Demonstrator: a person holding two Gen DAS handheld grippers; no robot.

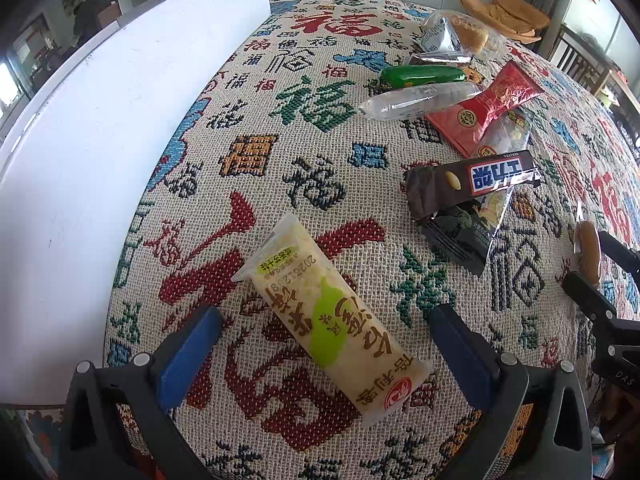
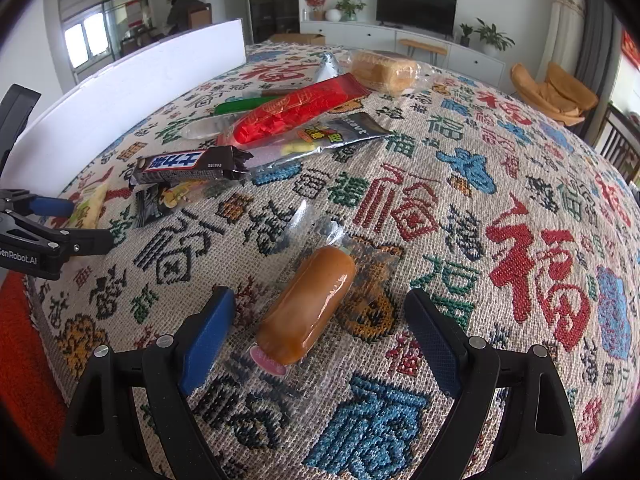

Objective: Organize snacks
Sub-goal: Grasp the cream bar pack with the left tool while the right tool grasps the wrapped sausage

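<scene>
A: We see the left gripper [image 1: 326, 344] low over the tabletop [image 1: 360, 140], its blue fingers [image 1: 188, 356] spread wide on either side of a pale yellow-green snack pack [image 1: 332, 320]. The pack lies flat and diagonal between them; neither finger touches it.

B: And the right gripper [image 2: 320, 340] is the same: fingers [image 2: 208, 340] wide apart, holding nothing. A sausage [image 2: 308, 308] in a clear wrapper lies between them on the patterned cloth [image 2: 520, 200], tilted, clear of both pads.

A: In the left view we also catch that sausage [image 1: 590, 252] at the far right edge, with the right gripper's black fingers around it.

B: Farther back we see the pile. A dark chocolate bar [image 2: 188, 166] lies nearest, partly over a black packet [image 2: 160, 200]. Behind it a red pack [image 2: 296, 112] lies over a clear-wrapped one, with a green stick [image 2: 240, 106] just beyond.

A: From our side the red pack [image 1: 484, 108] rests against the clear tube [image 1: 416, 100], and the green stick [image 1: 420, 75] sits just behind that. The chocolate bar [image 1: 476, 184] overlaps the black packet [image 1: 464, 232].

B: A bread loaf in plastic [image 2: 384, 70] sits at the far end of the pile.

A: A white board [image 1: 100, 140] stands along the left edge of the tabletop.
</scene>
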